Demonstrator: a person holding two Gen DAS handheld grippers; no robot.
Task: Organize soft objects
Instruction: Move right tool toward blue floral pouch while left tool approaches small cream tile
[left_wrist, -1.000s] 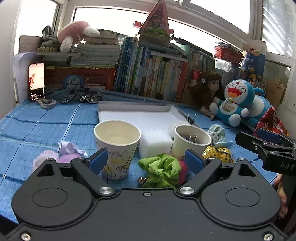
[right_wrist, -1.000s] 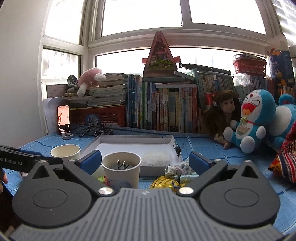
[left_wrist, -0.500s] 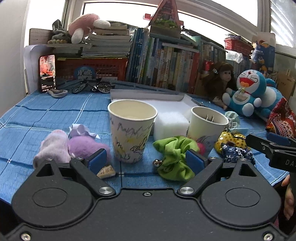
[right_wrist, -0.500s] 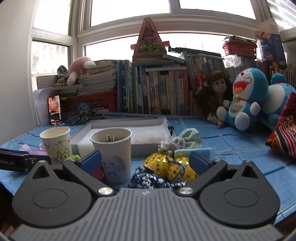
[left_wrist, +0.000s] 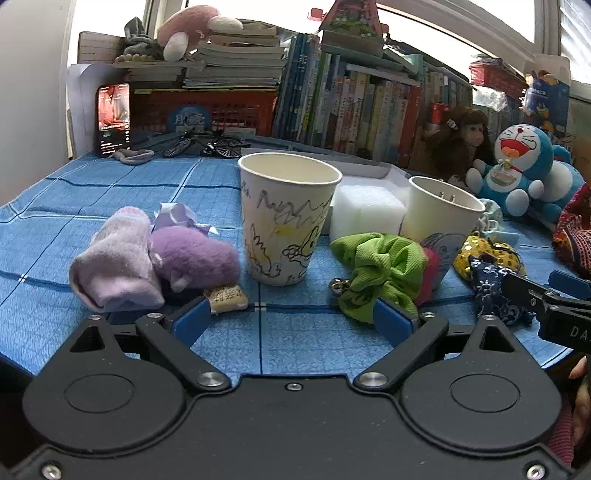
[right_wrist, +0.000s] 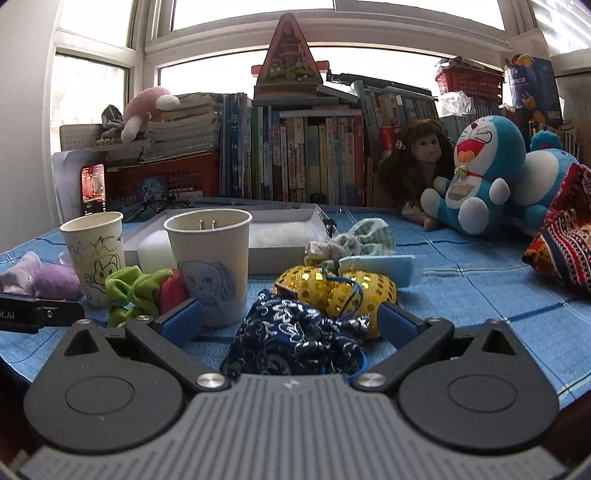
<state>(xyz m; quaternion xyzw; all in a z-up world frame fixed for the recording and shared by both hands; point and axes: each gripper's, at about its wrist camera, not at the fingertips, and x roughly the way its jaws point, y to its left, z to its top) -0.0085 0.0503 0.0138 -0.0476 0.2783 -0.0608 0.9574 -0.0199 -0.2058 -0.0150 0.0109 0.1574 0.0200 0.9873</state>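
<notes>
Soft items are seen scattered on the blue tablecloth (left_wrist: 110, 192). The left gripper (left_wrist: 291, 319) is held low over bare cloth, its jaws opening with nothing between them; a green scrunchie (left_wrist: 380, 269) lies just ahead by its right finger, purple plush pieces (left_wrist: 155, 258) by its left. The right gripper (right_wrist: 290, 317) is spread wide, unclenched, with a navy pouch (right_wrist: 295, 343) lying between its fingers and a gold sequined pouch (right_wrist: 332, 284) just behind it
</notes>
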